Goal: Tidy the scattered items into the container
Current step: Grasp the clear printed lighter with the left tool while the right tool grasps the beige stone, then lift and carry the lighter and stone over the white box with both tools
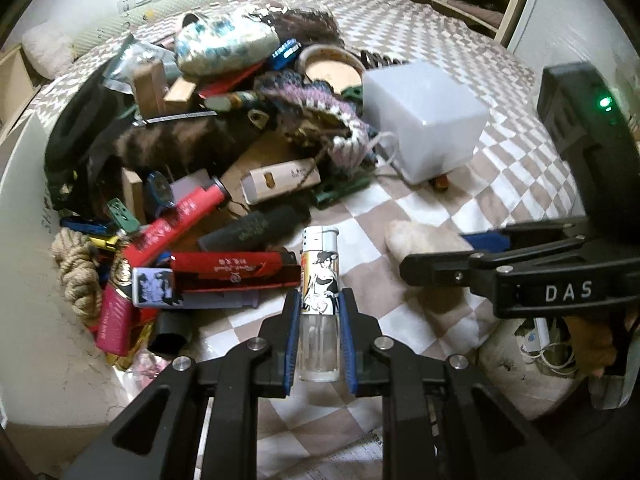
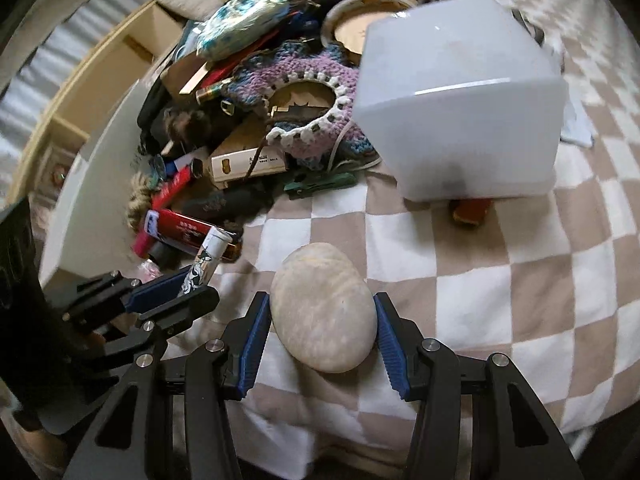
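Observation:
My left gripper is shut on a clear lighter with a cartoon figure and a silver cap, held above the checkered cloth. The lighter also shows in the right wrist view, between the left gripper's blue pads. My right gripper is shut on a smooth pale oval stone. In the left wrist view the right gripper comes in from the right with the stone partly hidden behind it. A white container wall curves along the left beside a heap of items.
The heap holds red lighters, a coil of rope, a crocheted purple piece, a black tube and a cream box. A frosted white cube stands on the checkered cloth, with a small red-brown object under its edge.

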Available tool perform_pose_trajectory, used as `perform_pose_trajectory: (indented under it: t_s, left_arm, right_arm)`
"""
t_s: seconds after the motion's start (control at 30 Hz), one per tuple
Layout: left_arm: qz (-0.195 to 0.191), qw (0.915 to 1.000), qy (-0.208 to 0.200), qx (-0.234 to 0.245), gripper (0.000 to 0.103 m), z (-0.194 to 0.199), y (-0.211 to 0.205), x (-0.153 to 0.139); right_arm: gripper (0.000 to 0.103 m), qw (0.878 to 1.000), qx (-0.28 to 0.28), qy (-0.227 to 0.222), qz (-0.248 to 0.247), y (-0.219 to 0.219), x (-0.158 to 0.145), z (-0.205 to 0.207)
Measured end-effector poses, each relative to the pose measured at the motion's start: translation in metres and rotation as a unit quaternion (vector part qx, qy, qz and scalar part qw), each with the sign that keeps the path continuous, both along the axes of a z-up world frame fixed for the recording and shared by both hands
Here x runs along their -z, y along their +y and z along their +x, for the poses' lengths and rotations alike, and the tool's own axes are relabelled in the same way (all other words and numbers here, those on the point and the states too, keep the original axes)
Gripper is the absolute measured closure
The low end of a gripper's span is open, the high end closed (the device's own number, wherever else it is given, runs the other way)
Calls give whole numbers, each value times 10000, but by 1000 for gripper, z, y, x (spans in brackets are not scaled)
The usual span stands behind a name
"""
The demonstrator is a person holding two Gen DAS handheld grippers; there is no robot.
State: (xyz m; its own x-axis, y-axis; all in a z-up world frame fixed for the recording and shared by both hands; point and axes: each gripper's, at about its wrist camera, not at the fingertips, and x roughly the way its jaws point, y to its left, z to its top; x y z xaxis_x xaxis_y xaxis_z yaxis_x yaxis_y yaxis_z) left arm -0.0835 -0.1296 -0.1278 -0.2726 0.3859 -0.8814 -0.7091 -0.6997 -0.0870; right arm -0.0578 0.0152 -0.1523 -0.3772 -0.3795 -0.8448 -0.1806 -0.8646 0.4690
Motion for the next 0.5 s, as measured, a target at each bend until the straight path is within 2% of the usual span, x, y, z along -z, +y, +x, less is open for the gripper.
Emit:
perform_pose_trajectory:
  t_s: [0.13, 0.27, 0.5]
  left_arm:
    - [126, 9998, 132, -12, 84, 1, -6, -12]
    - [224, 9992, 329, -55, 84, 1, -10, -25]
    - [371, 9977, 546, -181, 84, -5, -21, -44]
  right_arm:
    - [51, 9988, 113, -116, -459, -19, -1, 3]
    - [51, 9973, 179, -143, -696, -17, -6, 7]
    - [51, 9951, 295, -37, -940, -23, -19, -10]
